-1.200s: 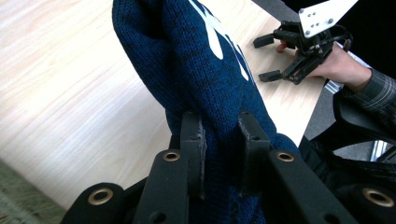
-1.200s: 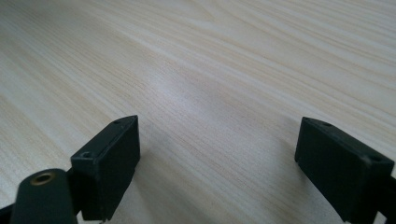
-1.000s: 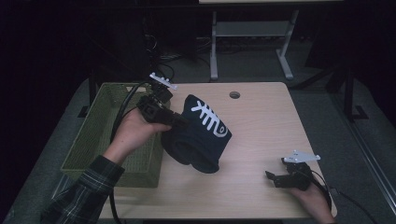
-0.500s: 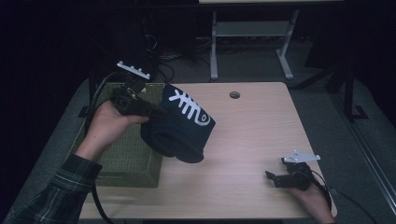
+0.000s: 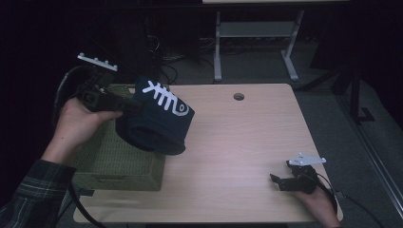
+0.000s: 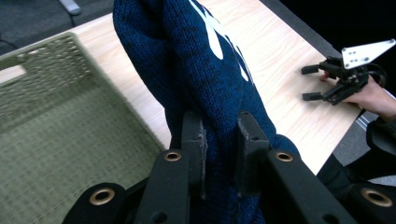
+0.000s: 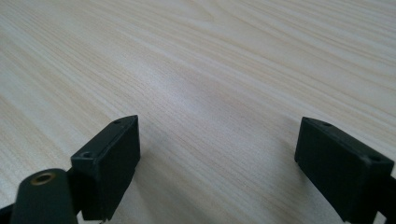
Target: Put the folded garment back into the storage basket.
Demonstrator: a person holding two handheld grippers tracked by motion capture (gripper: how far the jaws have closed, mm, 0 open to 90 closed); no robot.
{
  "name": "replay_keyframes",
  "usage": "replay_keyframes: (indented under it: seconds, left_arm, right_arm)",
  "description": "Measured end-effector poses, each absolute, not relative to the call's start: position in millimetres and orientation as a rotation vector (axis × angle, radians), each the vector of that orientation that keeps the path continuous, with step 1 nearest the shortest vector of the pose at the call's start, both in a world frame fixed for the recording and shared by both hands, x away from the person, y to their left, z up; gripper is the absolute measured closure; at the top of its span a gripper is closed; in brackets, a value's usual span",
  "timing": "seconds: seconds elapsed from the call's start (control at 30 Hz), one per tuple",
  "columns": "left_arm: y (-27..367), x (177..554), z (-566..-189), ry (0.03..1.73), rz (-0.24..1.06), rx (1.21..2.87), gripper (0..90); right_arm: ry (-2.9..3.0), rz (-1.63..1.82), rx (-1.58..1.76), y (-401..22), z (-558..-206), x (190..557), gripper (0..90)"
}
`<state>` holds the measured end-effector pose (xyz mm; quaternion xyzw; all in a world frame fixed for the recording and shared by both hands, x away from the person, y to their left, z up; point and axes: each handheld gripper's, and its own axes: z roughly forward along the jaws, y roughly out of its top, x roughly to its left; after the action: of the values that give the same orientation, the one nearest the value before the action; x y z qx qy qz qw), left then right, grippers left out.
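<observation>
Knit hat (image 5: 157,121) clamped in left claw (image 6: 219,154)

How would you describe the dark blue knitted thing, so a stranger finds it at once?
Start at the wooden table, then go to the green woven basket on its left edge. The knitted hat hangs above the basket's near corner, pinched by the left gripper. Its white fishbone-like pattern sets it apart.

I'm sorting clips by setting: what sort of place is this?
Probably an office or lab workspace, dimly lit: a light wooden desk with a cable hole, loose cables on the grey floor behind it, and another desk's white metal legs.
</observation>
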<state>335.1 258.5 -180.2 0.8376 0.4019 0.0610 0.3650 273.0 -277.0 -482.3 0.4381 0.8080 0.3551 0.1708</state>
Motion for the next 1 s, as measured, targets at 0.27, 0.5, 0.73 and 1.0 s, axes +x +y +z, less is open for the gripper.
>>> replay_keyframes:
  seconds: [0.27,0.5,0.73,1.0]
  left_arm:
    - [287,329,-172,1.09,0.198,2.117,77.0]
    - [317,327,-177,1.163,0.217,2.07,77.0]
    - [343,332,-200,1.237,0.203,2.021,77.0]
    - [354,339,-227,1.291,0.175,2.003,76.9]
  right_arm:
    - [2.292,1.008,1.243,-277,-482,273,13.7]
    - [2.291,1.006,1.241,-278,-482,273,13.7]
    - [2.289,1.006,1.243,-278,-482,273,13.7]
    - [2.289,1.005,1.243,-278,-482,273,13.7]
